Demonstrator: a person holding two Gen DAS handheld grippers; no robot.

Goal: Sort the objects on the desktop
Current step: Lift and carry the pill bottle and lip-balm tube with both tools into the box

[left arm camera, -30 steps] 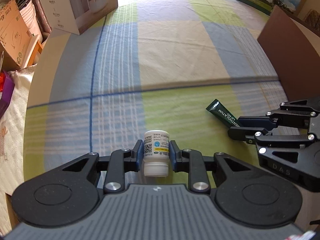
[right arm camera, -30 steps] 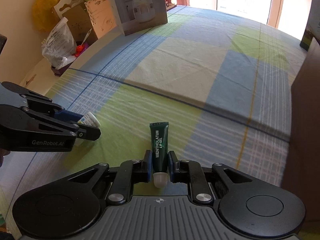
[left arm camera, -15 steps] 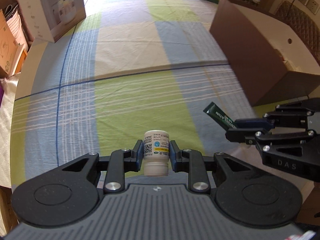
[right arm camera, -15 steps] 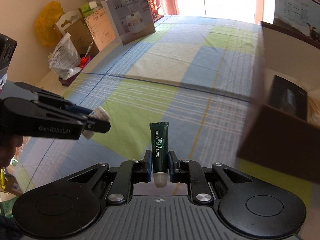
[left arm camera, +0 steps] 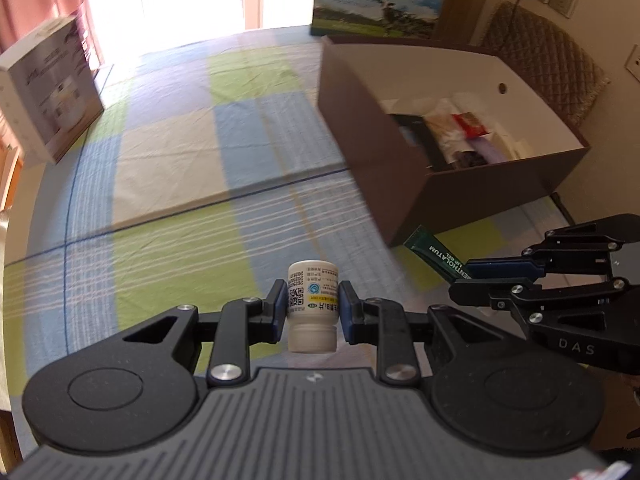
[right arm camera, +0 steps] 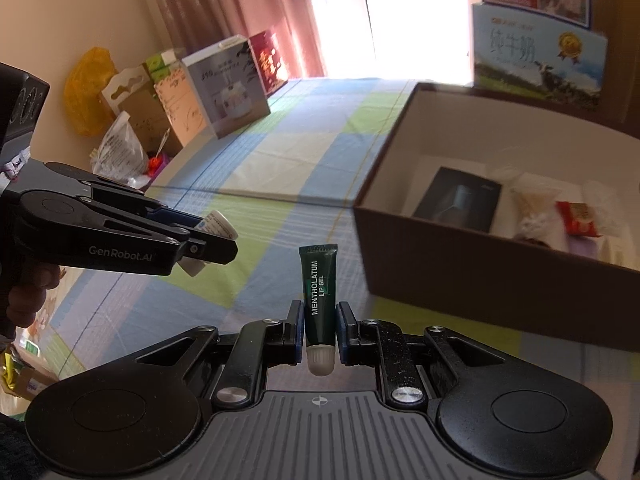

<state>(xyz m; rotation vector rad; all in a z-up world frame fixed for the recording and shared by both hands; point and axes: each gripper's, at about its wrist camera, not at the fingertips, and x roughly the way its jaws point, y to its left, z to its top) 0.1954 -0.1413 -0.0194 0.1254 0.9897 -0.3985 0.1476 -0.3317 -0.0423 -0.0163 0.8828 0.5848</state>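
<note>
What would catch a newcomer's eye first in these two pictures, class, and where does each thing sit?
First, the small white pill bottle clamped in the left gripper, and the dark green lip gel tube clamped in the right gripper, cap toward the camera. Next, the open brown box on the checked cloth, ahead and to the right, already holding a dark packet, a red wrapper and other small items.
</note>
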